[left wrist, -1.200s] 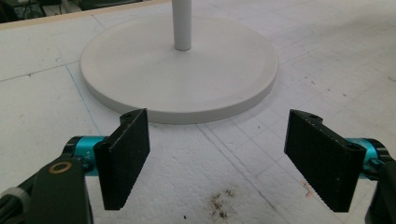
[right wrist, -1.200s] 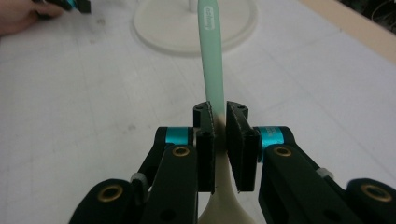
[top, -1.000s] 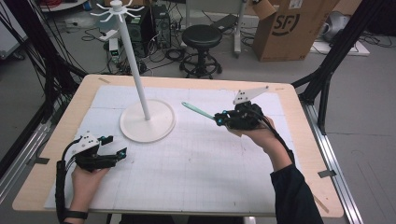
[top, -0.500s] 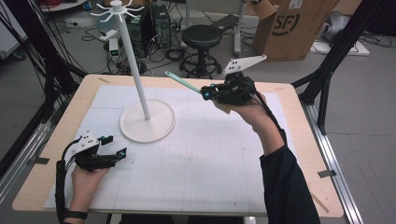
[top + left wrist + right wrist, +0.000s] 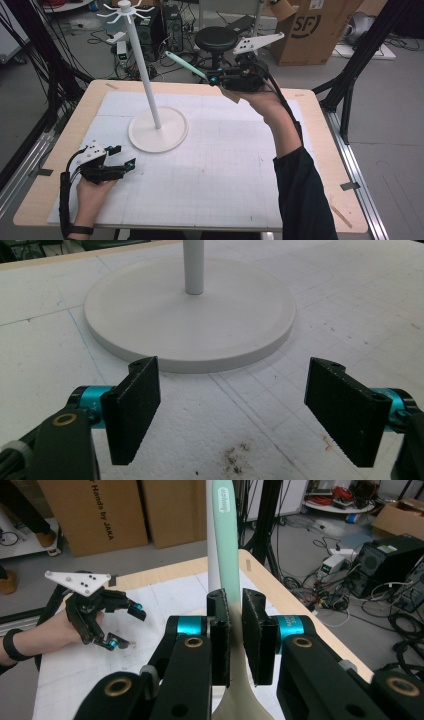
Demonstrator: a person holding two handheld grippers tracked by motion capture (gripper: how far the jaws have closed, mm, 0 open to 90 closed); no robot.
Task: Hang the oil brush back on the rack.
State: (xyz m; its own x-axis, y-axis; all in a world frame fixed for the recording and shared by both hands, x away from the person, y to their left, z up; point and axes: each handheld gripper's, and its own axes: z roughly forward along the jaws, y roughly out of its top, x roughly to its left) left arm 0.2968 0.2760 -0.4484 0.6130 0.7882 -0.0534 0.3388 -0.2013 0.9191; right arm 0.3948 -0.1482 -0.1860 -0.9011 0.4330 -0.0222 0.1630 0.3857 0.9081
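Cluttered floor space with cables, a cardboard box (image 5: pixel 305 30) and a black stool (image 5: pixel 216 39) is seen behind a wooden table (image 5: pixel 320 165), most of which is covered by a white gridded mat (image 5: pixel 220 170). On the mat, toward its far left part, a white stand (image 5: pixel 156 131) is set: a round flat base with a thin upright pole, topped by a ring of small hooks. The base is seen close ahead in the left gripper view, just beyond the jaws.

A dark-sleeved forearm is raised from the near right edge of the table, and the right gripper (image 5: pixel 216 79) is held high above the table's far edge, pointing left toward the upper part of the pole. Its jaws are drawn narrow and are clamped on a spatula (image 5: pixel 185 65) with a mint-green handle; the handle sticks out beyond the jaws, up and to the left, its tip near the pole but apart from it. In the right gripper view the pads are pressed on the spatula (image 5: pixel 225 540) where the green handle meets a cream-coloured lower part.

The left gripper (image 5: pixel 124 157) is held low at the near left of the mat, near the stand's base, with its jaws spread wide and nothing between them.
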